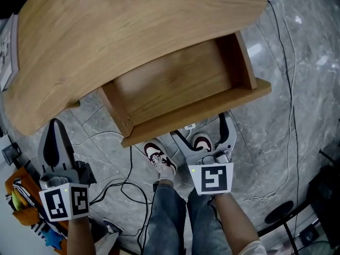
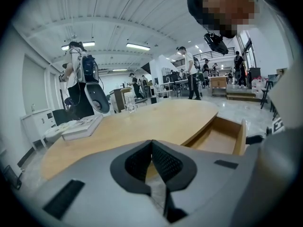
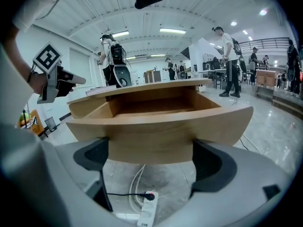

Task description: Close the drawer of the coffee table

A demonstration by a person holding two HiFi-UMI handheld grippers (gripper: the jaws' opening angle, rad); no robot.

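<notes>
Beneath us the floor (image 1: pixel 303 89) is glossy grey veined stone, and over it curves our oval tabletop (image 1: pixel 106 41) of smooth, pale-grained wood. The drawer (image 1: pixel 175 84), a shallow wooden box with a bowed front board, stands pulled out from under the tabletop's near edge, its front just ahead of our right gripper (image 1: pixel 204 133), whose grey jaws are spread wide and hold nothing. Our left gripper (image 1: pixel 53 139) hangs left of the tabletop, its ribbed dark pads pressed together, empty.
</notes>
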